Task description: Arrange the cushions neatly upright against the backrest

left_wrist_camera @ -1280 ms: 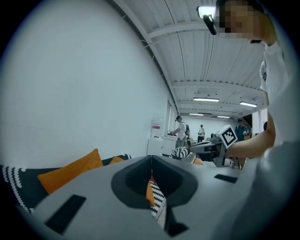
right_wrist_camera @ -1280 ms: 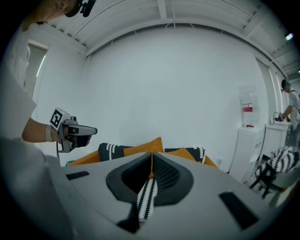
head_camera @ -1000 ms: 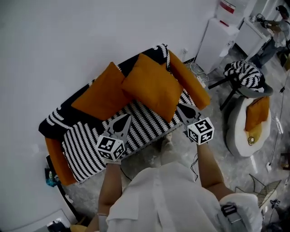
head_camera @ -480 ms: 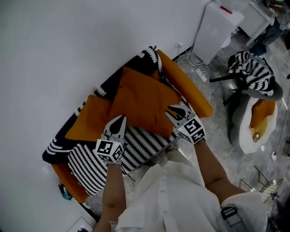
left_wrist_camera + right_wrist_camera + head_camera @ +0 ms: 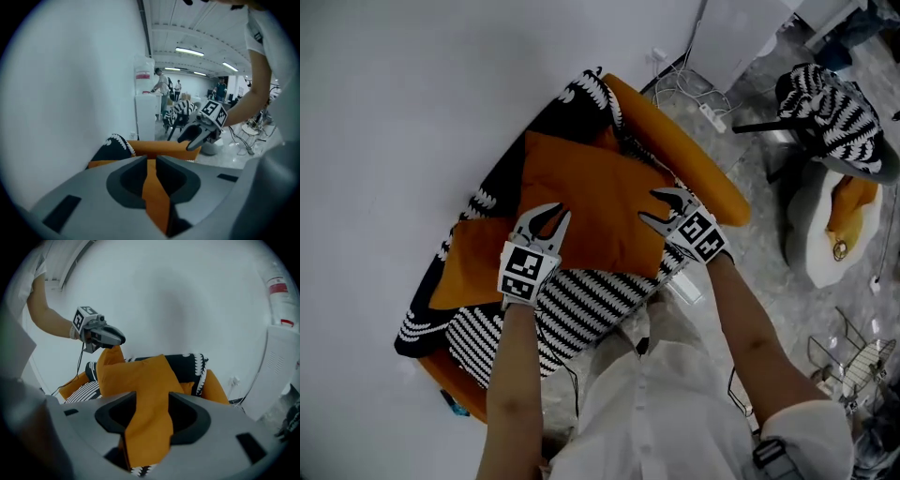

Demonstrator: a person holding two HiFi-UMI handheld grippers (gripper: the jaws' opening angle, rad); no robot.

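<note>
Left gripper (image 5: 547, 216), right gripper (image 5: 654, 205) just opening astride cushion (image 5: 592, 186), forearms outstretched.

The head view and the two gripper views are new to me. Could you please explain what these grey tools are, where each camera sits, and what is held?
There is no robot: a person's hands hold the left hand-held gripper and the right hand-held gripper. The head view looks down from the person's head; each gripper view looks along that tool's own jaws. Below stands a striped sofa with a middle orange cushion and a second orange cushion beside it. Both pairs of jaws have just been opening at that middle cushion, which shows between them; nothing seems gripped yet.
</note>
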